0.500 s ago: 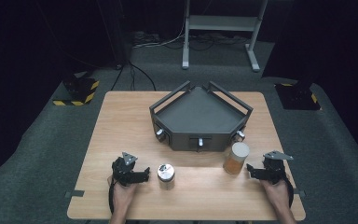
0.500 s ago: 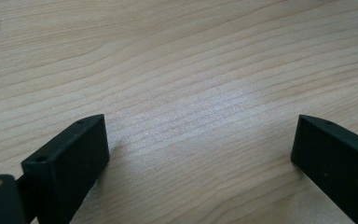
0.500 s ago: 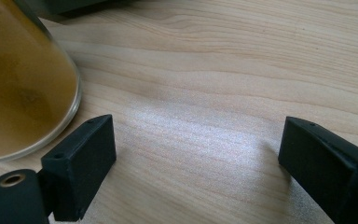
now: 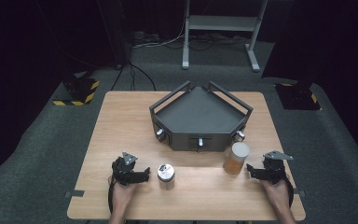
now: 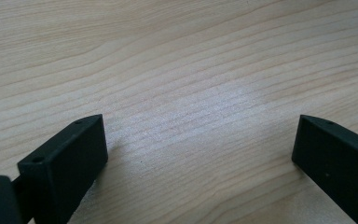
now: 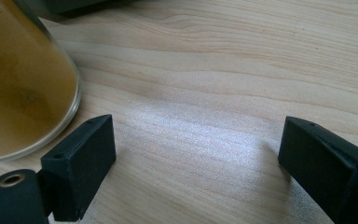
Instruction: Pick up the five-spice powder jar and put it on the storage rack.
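Note:
On the wooden table stands a dark angular tray with handles and knobs. In front of it are a small jar with a metal lid and a taller jar of amber stuff with a white lid. My left gripper rests on the table just left of the small jar, open, with bare wood between its jaws. To the right of the amber jar lies my right gripper, open. In the right gripper view the amber jar stands beside the left jaw, apart from it.
The table's front edge lies just below both hands. Grey carpet surrounds the table. A metal stand is at the back, and weighted bases with yellow-black tape sit on the floor left and right.

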Available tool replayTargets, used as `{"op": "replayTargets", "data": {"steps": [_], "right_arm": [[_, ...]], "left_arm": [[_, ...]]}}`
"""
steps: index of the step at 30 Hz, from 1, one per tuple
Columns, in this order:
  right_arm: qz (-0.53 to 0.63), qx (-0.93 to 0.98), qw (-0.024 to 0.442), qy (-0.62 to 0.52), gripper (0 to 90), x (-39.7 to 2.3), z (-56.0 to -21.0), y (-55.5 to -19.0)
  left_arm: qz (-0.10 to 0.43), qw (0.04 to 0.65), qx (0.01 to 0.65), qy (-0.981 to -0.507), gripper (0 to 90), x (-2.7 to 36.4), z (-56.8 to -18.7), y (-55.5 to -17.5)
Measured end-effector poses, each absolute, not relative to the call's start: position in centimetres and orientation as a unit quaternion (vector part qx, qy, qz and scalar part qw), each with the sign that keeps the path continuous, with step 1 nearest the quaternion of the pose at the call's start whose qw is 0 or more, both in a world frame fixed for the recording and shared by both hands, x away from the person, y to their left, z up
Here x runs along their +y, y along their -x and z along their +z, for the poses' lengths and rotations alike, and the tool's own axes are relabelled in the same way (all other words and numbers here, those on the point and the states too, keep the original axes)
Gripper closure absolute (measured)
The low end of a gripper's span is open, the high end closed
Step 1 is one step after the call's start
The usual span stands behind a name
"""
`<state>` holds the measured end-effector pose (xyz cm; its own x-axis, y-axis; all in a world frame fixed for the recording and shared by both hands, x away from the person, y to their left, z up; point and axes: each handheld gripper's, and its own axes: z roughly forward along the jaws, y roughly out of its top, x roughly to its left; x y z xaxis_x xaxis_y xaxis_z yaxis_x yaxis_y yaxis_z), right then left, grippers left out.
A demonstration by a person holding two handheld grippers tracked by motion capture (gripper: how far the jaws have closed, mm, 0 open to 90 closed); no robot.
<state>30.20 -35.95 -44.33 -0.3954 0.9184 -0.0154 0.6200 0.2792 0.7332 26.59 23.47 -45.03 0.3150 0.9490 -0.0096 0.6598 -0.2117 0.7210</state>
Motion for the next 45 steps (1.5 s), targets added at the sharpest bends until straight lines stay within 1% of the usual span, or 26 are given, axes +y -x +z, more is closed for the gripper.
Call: {"op": "replayTargets", "data": {"steps": [17, 24, 33, 41, 45], "right_arm": [[0.33, 0.767, 0.226, -0.502, 10.7, -35.9, -44.3, -30.2], [0.329, 0.767, 0.227, -0.502, 10.4, -35.9, -44.3, -30.2], [0.329, 0.767, 0.227, -0.502, 10.4, -35.9, -44.3, -30.2], [0.329, 0.767, 0.227, -0.502, 10.3, -35.9, -44.3, -30.2], [0.329, 0.767, 0.227, -0.502, 10.3, -35.9, -44.3, -30.2]], "left_arm": [[0.222, 0.319, 0.54, -0.746, 3.2, 23.7, -44.8, -26.7], [0.224, 0.332, 0.543, -0.738, 1.7, 24.5, -44.3, -25.7], [0.215, 0.34, 0.536, -0.743, 1.2, 24.7, -44.0, -24.0], [0.192, 0.359, 0.527, -0.746, 1.6, 25.2, -44.0, -22.0], [0.189, 0.36, 0.521, -0.75, 1.7, 25.0, -44.0, -21.4]]}}
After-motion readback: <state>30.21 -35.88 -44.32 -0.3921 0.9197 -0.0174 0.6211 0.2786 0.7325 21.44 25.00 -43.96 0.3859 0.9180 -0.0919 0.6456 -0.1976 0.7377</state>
